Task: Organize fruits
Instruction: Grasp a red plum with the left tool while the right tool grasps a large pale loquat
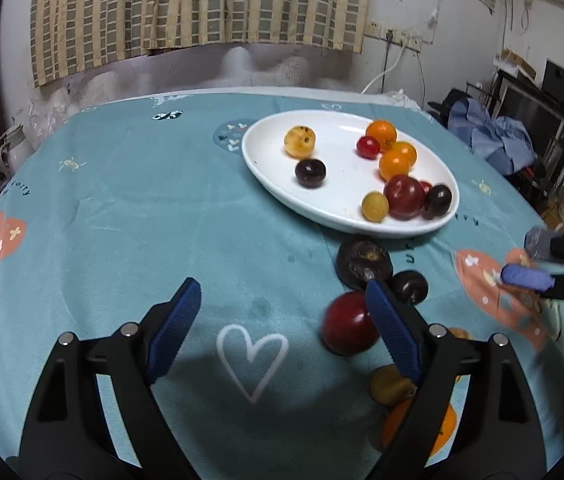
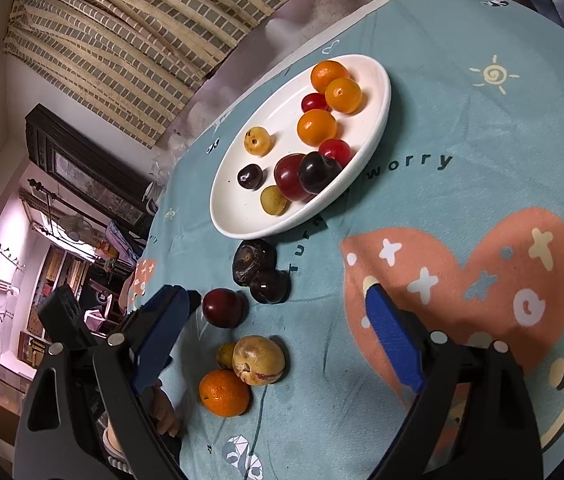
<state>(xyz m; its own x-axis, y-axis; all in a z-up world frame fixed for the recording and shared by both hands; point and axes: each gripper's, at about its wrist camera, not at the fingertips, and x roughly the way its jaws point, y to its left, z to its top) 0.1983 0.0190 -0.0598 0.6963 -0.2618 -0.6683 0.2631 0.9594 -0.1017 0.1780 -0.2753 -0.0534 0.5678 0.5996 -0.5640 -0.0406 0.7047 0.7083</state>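
Both blue-padded grippers, left (image 1: 282, 328) and right (image 2: 278, 334), hover with fingers apart and empty over six loose fruits (image 2: 258, 360) on the teal tablecloth (image 2: 422, 100), beside the white oval plate (image 2: 238, 224) holding nine fruits (image 2: 317, 127).

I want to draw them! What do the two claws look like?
Both claws match. The left claw and right claw each have black plastic arms with triangle-shaped holes, round silver bolts, and two blue ridged fingers. No cables or sleeves show.
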